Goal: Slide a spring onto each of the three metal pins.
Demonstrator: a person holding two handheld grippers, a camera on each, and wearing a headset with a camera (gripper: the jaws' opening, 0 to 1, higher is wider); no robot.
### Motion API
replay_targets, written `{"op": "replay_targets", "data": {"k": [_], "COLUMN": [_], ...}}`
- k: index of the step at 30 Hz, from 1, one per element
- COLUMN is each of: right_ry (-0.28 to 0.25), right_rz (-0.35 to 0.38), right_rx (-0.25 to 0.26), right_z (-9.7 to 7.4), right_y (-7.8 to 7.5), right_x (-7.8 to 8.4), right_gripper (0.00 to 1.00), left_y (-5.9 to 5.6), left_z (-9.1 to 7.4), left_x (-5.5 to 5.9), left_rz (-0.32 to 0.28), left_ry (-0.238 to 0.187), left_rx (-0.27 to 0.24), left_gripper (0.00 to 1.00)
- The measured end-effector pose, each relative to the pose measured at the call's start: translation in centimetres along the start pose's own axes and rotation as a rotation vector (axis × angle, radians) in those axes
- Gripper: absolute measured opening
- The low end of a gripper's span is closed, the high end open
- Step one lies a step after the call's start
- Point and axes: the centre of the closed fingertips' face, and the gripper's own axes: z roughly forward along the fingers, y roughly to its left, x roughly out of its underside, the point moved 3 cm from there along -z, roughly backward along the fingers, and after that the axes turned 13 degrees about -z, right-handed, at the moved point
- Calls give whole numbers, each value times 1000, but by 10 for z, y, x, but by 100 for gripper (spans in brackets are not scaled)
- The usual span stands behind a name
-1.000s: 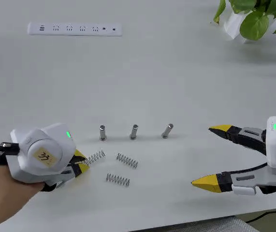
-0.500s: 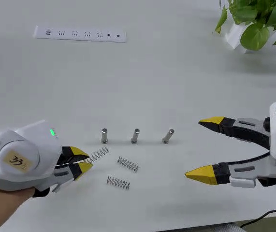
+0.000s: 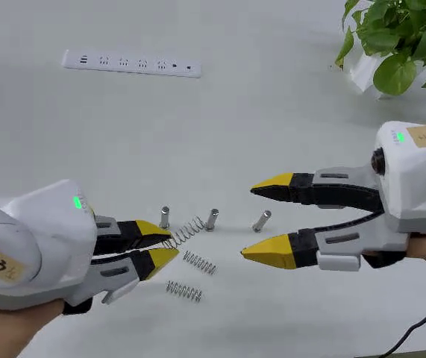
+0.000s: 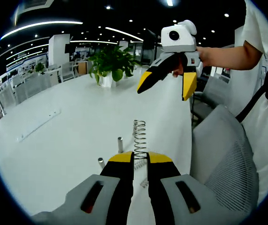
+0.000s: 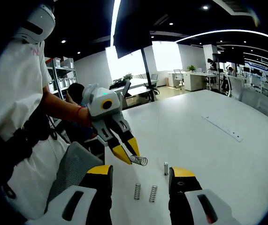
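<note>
Three short metal pins (image 3: pixel 165 217) (image 3: pixel 212 219) (image 3: pixel 261 221) stand in a row on the white table. My left gripper (image 3: pixel 164 242) is at the lower left, shut on one end of a spring (image 3: pixel 186 231) that is lifted off the table and points toward the pins. Its own view has the spring (image 4: pixel 139 138) sticking up from the closed yellow tips (image 4: pixel 140 157). Two more springs (image 3: pixel 199 262) (image 3: pixel 183 291) lie in front of the pins. My right gripper (image 3: pixel 259 220) hovers open and empty just right of the pins, facing the left one (image 5: pixel 128 154).
A white power strip (image 3: pixel 130 63) lies at the far left of the table. A potted plant (image 3: pixel 399 37) stands at the far right corner. A dark cable (image 3: pixel 421 328) hangs at the near right edge. A grey mesh chair (image 4: pixel 227 154) sits beside the table.
My left gripper has closed on the leftmost spring and lifted it up and to the right. My right gripper has risen and moved left toward the pins.
</note>
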Motion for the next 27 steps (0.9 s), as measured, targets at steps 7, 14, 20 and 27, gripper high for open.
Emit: {"op": "replay_targets", "data": {"k": [7, 14, 20, 27], "right_ry": [2, -19, -29, -47], "right_rz": [-3, 20, 40, 66], "right_rx": [-30, -64, -73, -79], "right_z": [13, 19, 19, 17], "right_y": [0, 6, 7, 6], "right_x": [-2, -5, -6, -6], "right_gripper": [36, 23, 18, 12], "left_y": [-10, -14, -17, -17], "left_z": [1, 1, 2, 2], "left_x": [-13, -17, -20, -22], "left_rz": [8, 12, 13, 7], "left_ry": [-49, -68, -79, -91], "left_rx": [46, 73, 86, 95], "left_gripper": [7, 7, 7, 7]}}
